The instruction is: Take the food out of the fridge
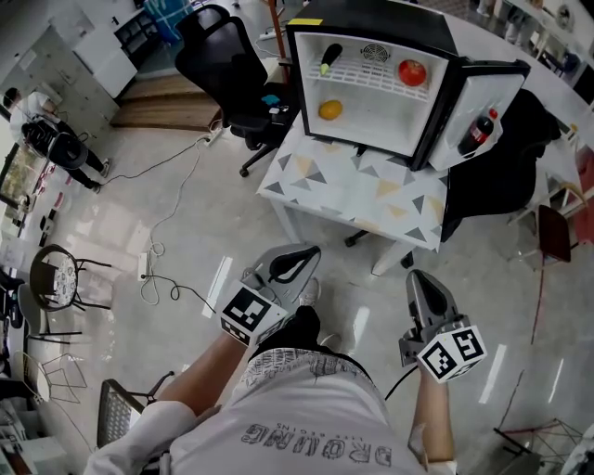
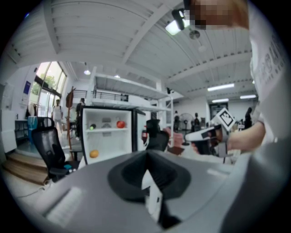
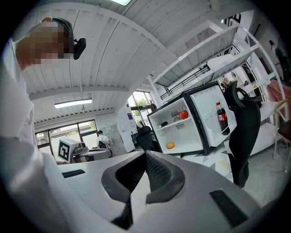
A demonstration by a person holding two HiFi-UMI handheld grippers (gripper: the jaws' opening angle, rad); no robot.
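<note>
Head view, lower centre: the left gripper [image 1: 299, 258] and right gripper [image 1: 419, 280] are held side by side above the floor; both are aimed toward the fridge [image 1: 371, 20] at upper centre and are well apart from it. In each gripper view the jaws are seen pressed together; nothing is pinched between them and nothing is touched. The fridge is set on a table [image 1: 353, 190] with a triangle pattern; its door [image 1: 483, 88] is swung open to the right; a cola bottle [image 1: 478, 132] is carried in the door rack. On the upper shelf a dark green item [image 1: 330, 57] is laid at left and a red fruit [image 1: 412, 71] at right; an orange [image 1: 330, 109] is seen on the fridge floor, lower left. A black chair [image 1: 227, 74] is placed left of the table.
</note>
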